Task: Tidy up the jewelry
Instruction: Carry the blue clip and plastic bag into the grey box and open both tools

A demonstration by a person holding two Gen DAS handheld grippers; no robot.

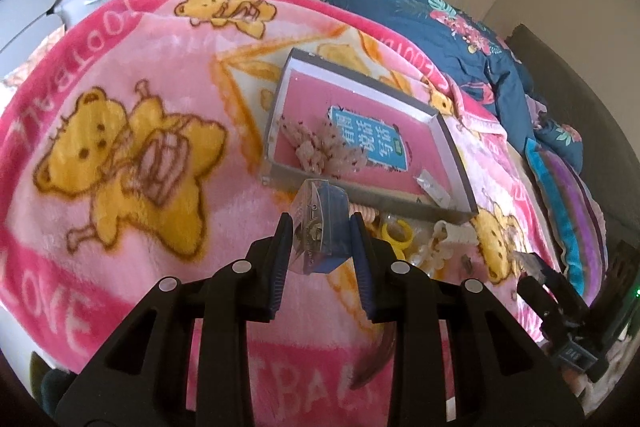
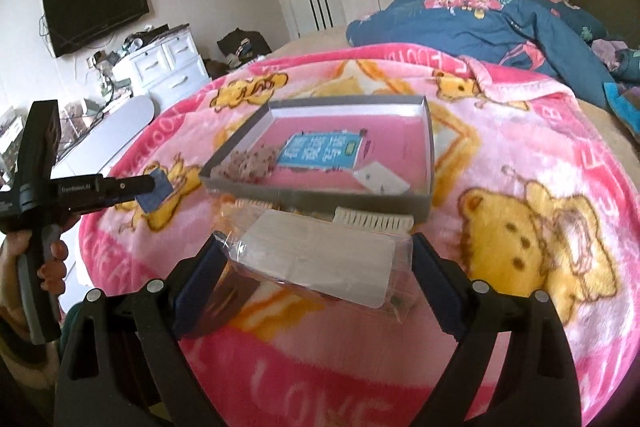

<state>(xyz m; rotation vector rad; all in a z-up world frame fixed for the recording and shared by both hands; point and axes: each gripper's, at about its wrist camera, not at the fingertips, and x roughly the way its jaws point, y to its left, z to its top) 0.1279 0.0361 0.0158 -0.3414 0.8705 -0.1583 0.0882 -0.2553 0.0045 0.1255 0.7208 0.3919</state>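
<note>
My left gripper [image 1: 320, 227] is shut on a small clear packet with a blue card and jewelry [image 1: 318, 223], held above the pink blanket just in front of the grey box [image 1: 460, 163]. The box holds a pink book, a beaded pink bracelet pile [image 1: 320, 147] and a small clear packet [image 1: 434, 187]. My right gripper [image 2: 316, 259] is shut on a wide clear bag with a white card [image 2: 320, 259], held just before the box's near wall [image 2: 320, 199]. The left gripper also shows in the right wrist view [image 2: 156, 187] with its blue packet.
A yellow ring [image 1: 398, 237], pearl-like beads [image 1: 434, 247] and a brown curved hair clip [image 1: 378, 359] lie on the blanket by the box. A white comb-like piece [image 2: 372, 221] lies against the box front. A blue floral quilt [image 2: 500, 23] is bunched behind.
</note>
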